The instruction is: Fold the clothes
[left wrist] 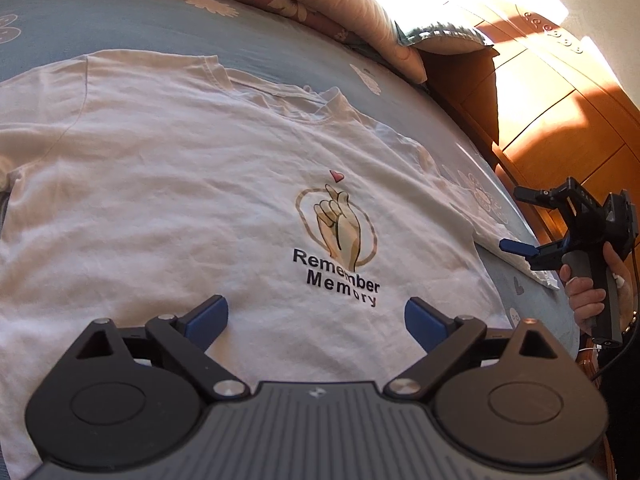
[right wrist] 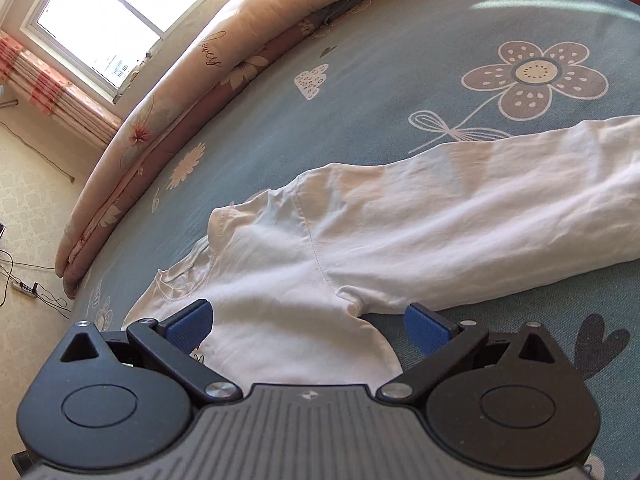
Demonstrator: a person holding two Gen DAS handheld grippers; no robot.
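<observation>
Blue flower-print bed sheet [right wrist: 360, 80]: soft, slack; jaws may pinch it along with shirt.
White long-sleeved cotton T-shirt [left wrist: 160, 184]: flat on sheet, print up, sleeve [right wrist: 480, 208] stretched sideways. Thin cloth likely slips, bunches if lifted by one layer.
Left gripper [left wrist: 316, 320]: above shirt hem, jaws wide, empty.
Right gripper [right wrist: 307, 322]: above sleeve armpit, jaws wide, empty; uneven pickup skews fold.

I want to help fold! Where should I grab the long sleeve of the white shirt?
Probably pinch the sleeve near its far cuff end, coming from above. It lies flat and stretched out on the blue sheet, so lifting its end lets it swing over the shirt's body.
</observation>
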